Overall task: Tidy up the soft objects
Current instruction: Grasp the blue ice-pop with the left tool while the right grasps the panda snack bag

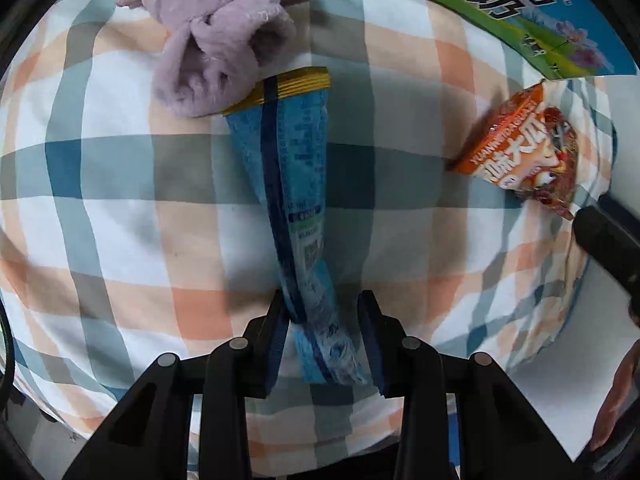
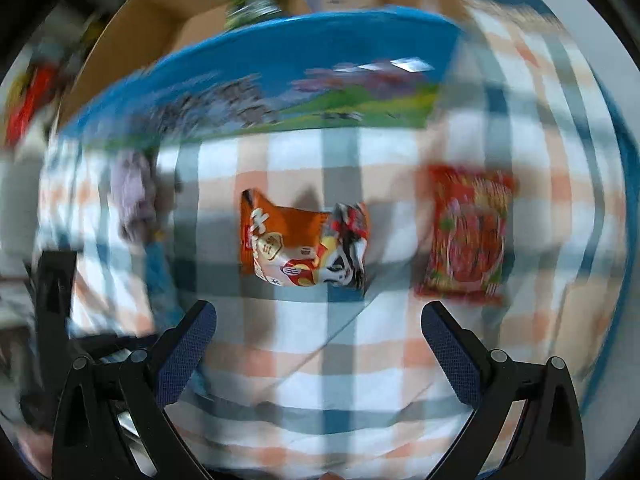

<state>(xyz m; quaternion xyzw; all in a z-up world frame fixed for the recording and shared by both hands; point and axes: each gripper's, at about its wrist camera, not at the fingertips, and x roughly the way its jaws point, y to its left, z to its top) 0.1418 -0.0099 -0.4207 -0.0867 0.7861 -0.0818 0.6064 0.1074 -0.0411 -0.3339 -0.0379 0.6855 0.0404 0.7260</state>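
Note:
My left gripper [image 1: 323,312] straddles the near end of a long blue packet [image 1: 290,184] lying on the checked cloth [image 1: 120,200]; the jaws stand partly apart, the left pad touching it, the right pad a little clear. A lilac towel [image 1: 216,36] lies bunched at the packet's far end. An orange snack bag [image 1: 520,152] lies to the right. My right gripper [image 2: 318,320] is open and empty, just short of the orange snack bag [image 2: 300,240]. A red noodle packet [image 2: 468,236] lies to its right. The towel [image 2: 132,196] shows blurred at left.
A blue and green carton [image 2: 280,96] with an open top stands behind the cloth; its side also shows in the left wrist view [image 1: 520,12]. The other gripper's black body [image 1: 608,240] is at the right edge. White table surface [image 1: 560,380] lies beyond the cloth.

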